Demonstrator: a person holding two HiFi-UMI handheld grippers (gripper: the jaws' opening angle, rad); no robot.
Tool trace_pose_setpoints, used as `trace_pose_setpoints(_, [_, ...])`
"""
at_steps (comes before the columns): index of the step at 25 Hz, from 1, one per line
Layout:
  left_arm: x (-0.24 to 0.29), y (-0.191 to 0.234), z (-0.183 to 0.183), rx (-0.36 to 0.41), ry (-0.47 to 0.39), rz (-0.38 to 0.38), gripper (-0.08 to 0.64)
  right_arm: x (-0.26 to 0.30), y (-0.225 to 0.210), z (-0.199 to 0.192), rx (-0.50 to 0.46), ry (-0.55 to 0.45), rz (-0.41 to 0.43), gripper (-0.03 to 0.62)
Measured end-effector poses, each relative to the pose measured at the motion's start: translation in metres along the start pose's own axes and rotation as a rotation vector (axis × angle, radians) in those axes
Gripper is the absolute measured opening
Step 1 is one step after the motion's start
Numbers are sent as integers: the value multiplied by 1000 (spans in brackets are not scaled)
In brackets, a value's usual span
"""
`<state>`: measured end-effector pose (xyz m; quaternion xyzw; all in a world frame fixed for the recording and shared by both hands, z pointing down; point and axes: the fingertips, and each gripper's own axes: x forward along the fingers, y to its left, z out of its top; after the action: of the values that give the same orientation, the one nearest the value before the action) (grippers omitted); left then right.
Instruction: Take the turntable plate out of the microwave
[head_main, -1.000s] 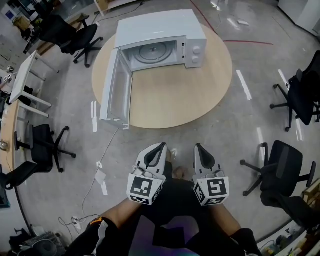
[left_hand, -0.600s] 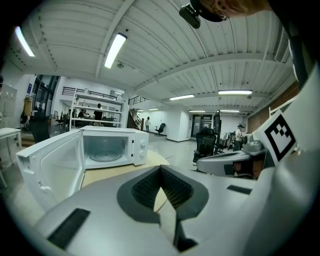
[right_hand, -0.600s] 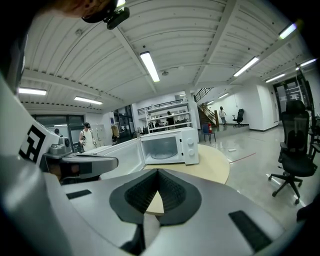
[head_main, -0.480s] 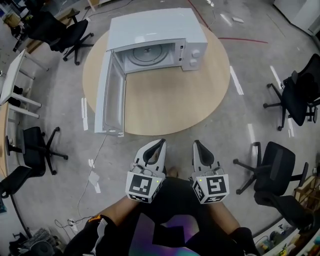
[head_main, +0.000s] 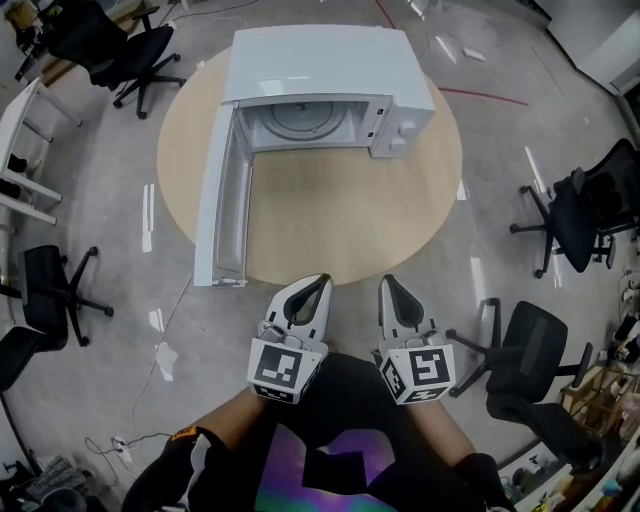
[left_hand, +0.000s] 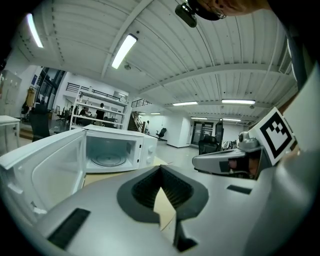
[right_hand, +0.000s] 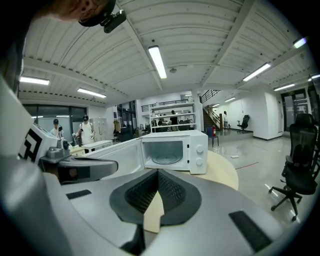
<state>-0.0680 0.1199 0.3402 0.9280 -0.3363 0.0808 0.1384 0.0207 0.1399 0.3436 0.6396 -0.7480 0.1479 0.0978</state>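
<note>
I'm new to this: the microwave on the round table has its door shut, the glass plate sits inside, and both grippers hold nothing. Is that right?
Not quite. The door of the microwave stands wide open, as the head view shows. The rest holds: the turntable plate sits inside, and the left gripper and right gripper hold nothing.

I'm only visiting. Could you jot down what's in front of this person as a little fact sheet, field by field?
Setting: round wooden table, office chairs around it
Microwave: white, on the table
Door: swung wide open
Turntable plate: inside the microwave, untouched
Left gripper: jaws together, empty, by the table's near edge
Right gripper: the same, beside the left one
</note>
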Motion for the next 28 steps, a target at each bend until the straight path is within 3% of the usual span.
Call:
trace_pose_setpoints(6, [8, 25, 4, -40, -10, -31, 48, 26, 9, 6, -13, 23, -1, 15])
trace_pose_setpoints(13, [12, 53, 22, -10, -61, -25, 48, 48, 18, 18, -13, 11, -16, 15])
trace_pose_setpoints(17, [13, 61, 24, -8, -46, -28, 48, 55, 21, 21, -8, 3, -25, 15])
trace_pose_setpoints(28, [28, 81, 26, -11, -38, 47, 48, 88, 15, 24, -3, 4, 46, 15])
